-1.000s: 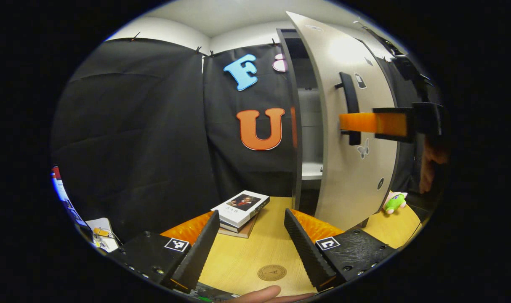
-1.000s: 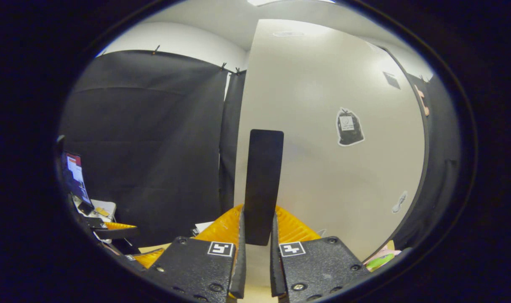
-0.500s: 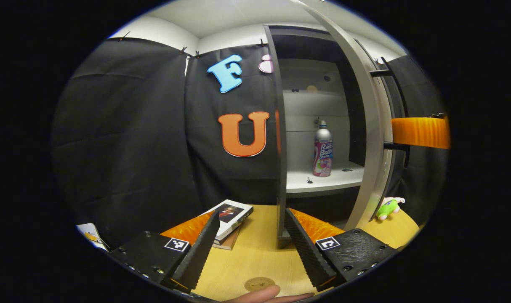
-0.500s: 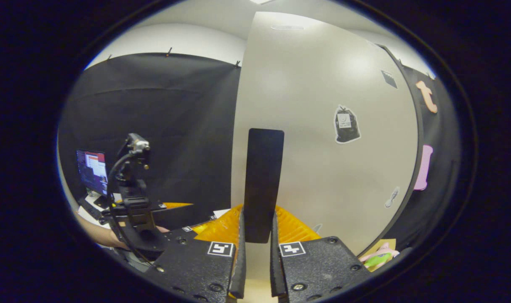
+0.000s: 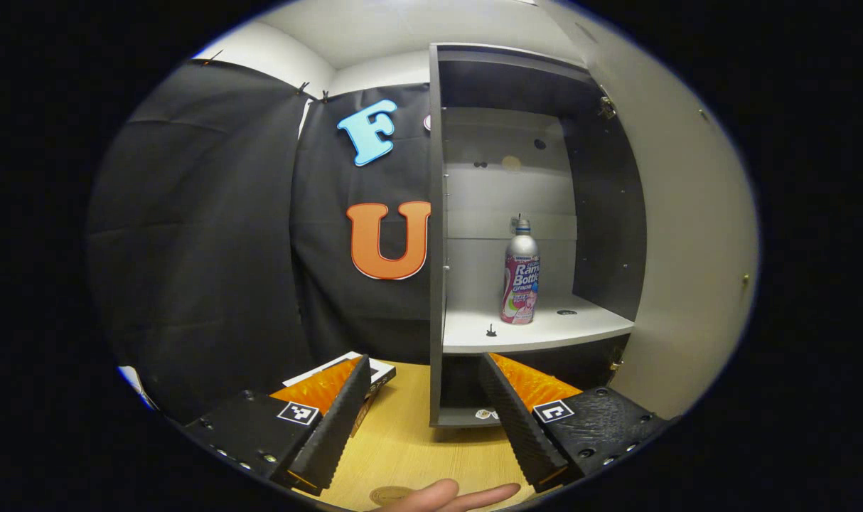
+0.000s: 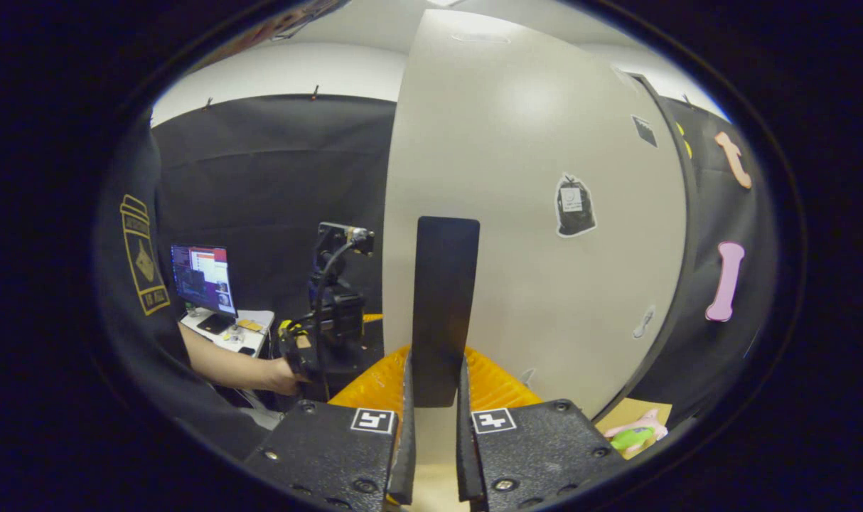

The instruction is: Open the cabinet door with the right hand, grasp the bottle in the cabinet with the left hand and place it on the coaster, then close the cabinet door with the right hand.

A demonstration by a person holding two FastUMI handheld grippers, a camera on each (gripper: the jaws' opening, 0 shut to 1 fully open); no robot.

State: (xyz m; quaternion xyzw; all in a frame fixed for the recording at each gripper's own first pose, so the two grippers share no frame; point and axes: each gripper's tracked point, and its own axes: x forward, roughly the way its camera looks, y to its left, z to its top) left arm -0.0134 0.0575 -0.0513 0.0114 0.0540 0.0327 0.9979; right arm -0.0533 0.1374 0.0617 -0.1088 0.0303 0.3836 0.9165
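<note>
**Holding the door open, bottle exposed on the shelf**

Left gripper view: left gripper [image 5: 424, 405] sits low over the wooden table [image 5: 410, 448], fingers spread wide apart, nothing between them. Cabinet [image 5: 517, 235] stands open ahead. Bottle [image 5: 520, 274], silver neck and pink label, stands upright on the white shelf [image 5: 538, 331], toward its back, well apart from the gripper. Inner face of the cabinet door [image 5: 694, 235] swings out at right. Round coaster [image 5: 392, 494] lies on the table at the bottom edge, just beside a fingertip [image 5: 446, 494] of the person. Book [image 5: 378, 370] lies partly hidden behind the left finger.

Right gripper view: right gripper [image 6: 433, 427] is clenched on the black door handle [image 6: 442, 309], both fingers pressing its sides. Door's outer face carries stickers [image 6: 574, 206]. At left, the person's hand [image 6: 286, 373] holds the other gripper; a monitor [image 6: 204, 277] glows behind. Plush toy [image 6: 634, 434] lies at lower right.
</note>
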